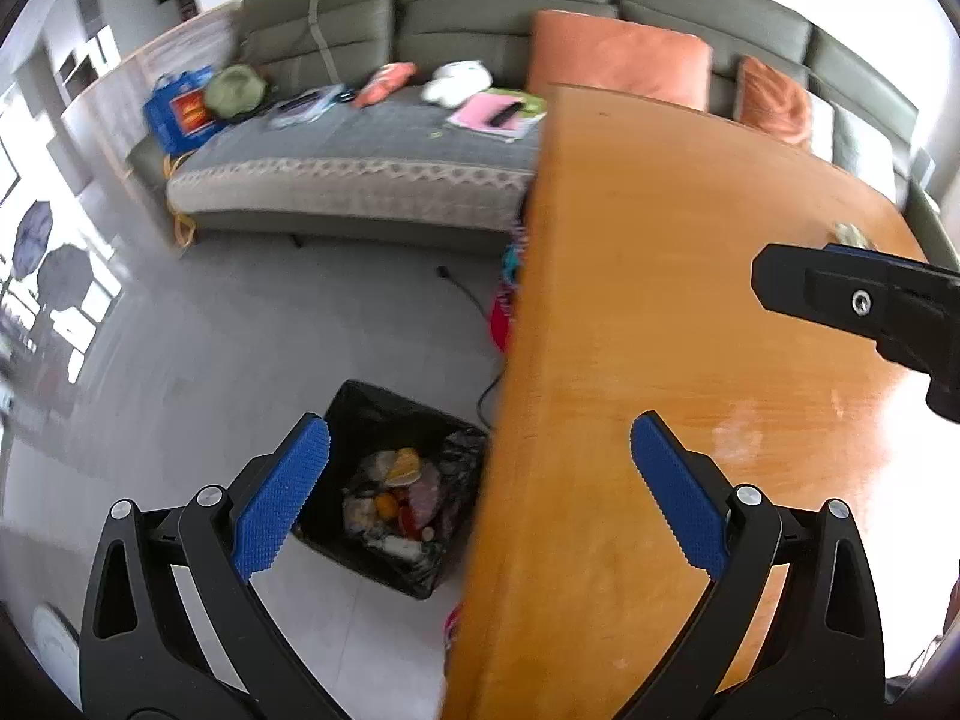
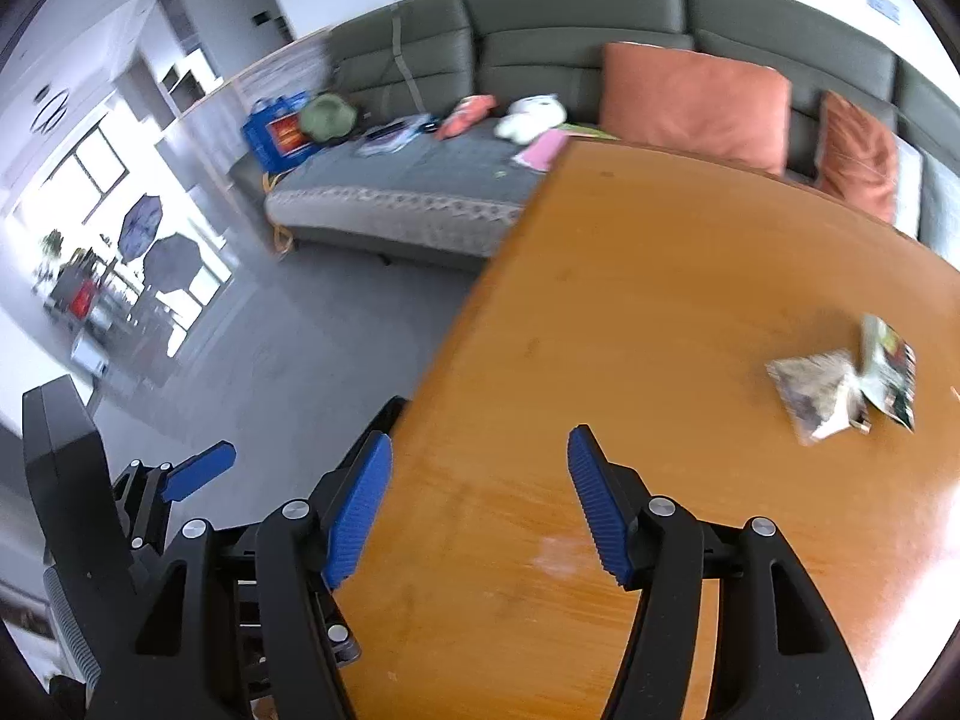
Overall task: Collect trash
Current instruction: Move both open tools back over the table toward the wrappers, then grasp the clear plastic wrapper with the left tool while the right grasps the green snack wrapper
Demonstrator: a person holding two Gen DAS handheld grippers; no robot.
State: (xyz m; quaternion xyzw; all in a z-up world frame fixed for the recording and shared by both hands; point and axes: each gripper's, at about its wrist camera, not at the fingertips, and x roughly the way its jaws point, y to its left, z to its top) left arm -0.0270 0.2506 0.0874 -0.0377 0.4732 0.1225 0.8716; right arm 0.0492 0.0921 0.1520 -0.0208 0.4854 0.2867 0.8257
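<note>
A black-lined trash bin (image 1: 393, 483) stands on the floor beside the orange wooden table (image 1: 660, 330), with several wrappers and scraps inside. My left gripper (image 1: 480, 444) hangs open over the table's edge and the bin, nothing between its blue pads. My right gripper (image 2: 480, 459) is open over the table (image 2: 660, 330), empty. Two pieces of trash lie on the table at the right: a crumpled clear packet (image 2: 819, 396) and a printed wrapper (image 2: 891, 372) touching it. In the left wrist view the right gripper's body (image 1: 858, 306) shows at the right; a bit of trash (image 1: 849, 234) peeks behind it.
A grey-green sofa (image 1: 372, 168) with orange cushions (image 1: 618, 57) runs behind the table, strewn with a hat, papers and a soft toy. A blue bag (image 1: 180, 111) stands at its left end. A cable (image 1: 474, 300) lies on the grey tile floor.
</note>
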